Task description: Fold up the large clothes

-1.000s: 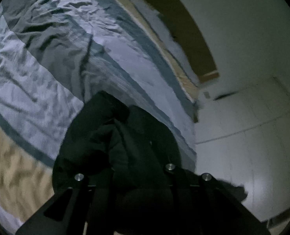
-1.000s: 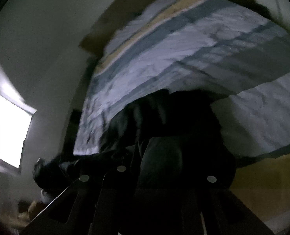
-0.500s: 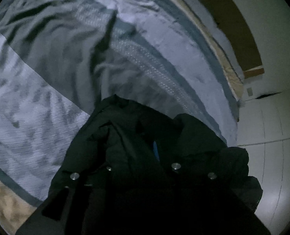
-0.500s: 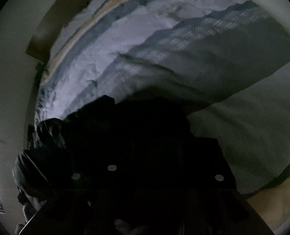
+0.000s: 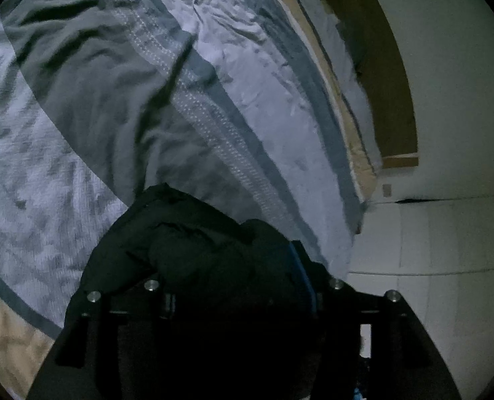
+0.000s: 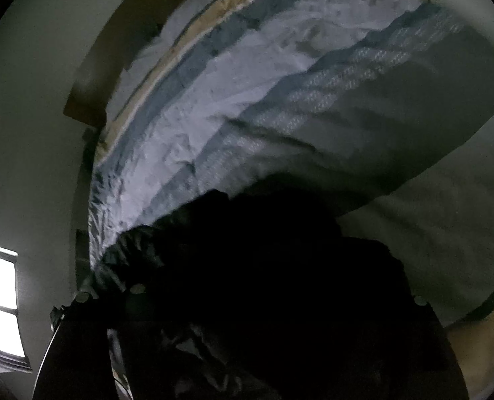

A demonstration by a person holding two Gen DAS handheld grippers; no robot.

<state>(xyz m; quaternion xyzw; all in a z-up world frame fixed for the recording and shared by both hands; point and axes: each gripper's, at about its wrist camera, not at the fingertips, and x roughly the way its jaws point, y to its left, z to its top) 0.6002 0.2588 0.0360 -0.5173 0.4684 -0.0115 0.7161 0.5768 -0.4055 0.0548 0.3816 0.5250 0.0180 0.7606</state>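
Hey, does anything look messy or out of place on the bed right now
Yes. The dark garment lies bunched in a crumpled heap near the bed's edge rather than spread flat for folding. The striped bedspread under it is wrinkled. Both grippers' jaws are opening, with the garment's fabric between them. Nothing looks torn or spilled.

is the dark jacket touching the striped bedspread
Touching. In the left wrist view the dark jacket lies heaped directly on the striped bedspread, no gap at its edge.

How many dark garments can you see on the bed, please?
1: a black garment bunched on the striped bedspread, right before both grippers; more clothing may be hidden in its folds.
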